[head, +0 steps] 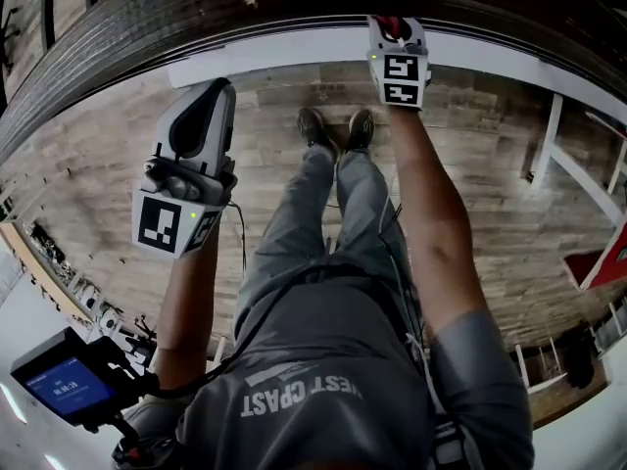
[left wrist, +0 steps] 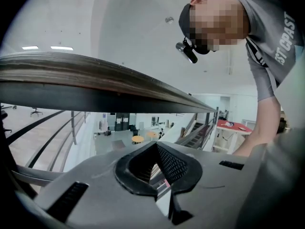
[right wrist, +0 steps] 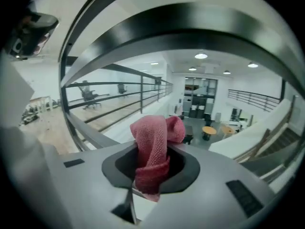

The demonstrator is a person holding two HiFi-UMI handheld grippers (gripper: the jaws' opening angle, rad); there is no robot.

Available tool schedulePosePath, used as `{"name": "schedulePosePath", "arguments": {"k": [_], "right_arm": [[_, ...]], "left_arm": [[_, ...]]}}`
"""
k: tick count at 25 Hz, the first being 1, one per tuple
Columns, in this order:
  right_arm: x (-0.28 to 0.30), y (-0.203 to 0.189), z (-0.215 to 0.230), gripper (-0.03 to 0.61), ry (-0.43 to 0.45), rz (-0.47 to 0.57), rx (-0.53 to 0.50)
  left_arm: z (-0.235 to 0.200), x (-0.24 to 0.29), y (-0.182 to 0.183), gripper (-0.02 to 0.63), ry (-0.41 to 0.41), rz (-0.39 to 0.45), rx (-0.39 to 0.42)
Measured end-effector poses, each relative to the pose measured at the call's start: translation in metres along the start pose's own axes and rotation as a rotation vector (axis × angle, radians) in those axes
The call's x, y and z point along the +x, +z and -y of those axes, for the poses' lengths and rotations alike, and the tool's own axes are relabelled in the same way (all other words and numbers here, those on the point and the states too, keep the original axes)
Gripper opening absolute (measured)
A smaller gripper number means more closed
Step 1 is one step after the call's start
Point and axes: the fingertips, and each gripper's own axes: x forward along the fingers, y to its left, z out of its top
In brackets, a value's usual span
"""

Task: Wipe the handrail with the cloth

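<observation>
The dark wooden handrail (head: 245,13) curves across the top of the head view. My right gripper (head: 396,39) reaches up to it, shut on a red cloth (head: 393,24) that sits against the rail's lower edge. In the right gripper view the cloth (right wrist: 152,142) bunches out of the jaws of the right gripper (right wrist: 152,173), just beneath the handrail (right wrist: 190,30). My left gripper (head: 216,91) hangs lower and to the left, short of the rail. In its own view the left gripper (left wrist: 158,171) is shut and holds nothing, with the handrail (left wrist: 95,78) passing above it.
A white ledge (head: 294,52) runs under the rail, over a wooden floor. The person's shoes (head: 333,130) stand near it. A small screen device (head: 64,385) sits at lower left, and a red table (head: 602,262) at right. Lower metal rails (right wrist: 119,87) cross beyond the railing.
</observation>
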Motion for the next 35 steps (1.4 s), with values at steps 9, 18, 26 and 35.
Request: {"name": "schedulePosePath", "arguments": {"k": [9,18,26,35], "right_arm": [[0.025,-0.019,0.027,0.075,-0.048,-0.02,0.055],[0.089,0.024,-0.23,0.075,0.151,0.004,-0.016],[0.089,0.0,-0.177,0.075,-0.138,-0.059,0.039],[0.153,0.042,-0.447,0.075,0.352,-0.083,-0.037]], "left_arm": [[-0.014,-0.005,-0.008,0.006,0.065,0.003,0.016],[-0.141,-0.097,-0.039,0.006,0.057,0.003,0.0],[-0.215,-0.153,-0.067,0.006,0.061,0.011,-0.06],[-0.211,-0.164,-0.074,0.006,0.06,-0.012,-0.043]]}}
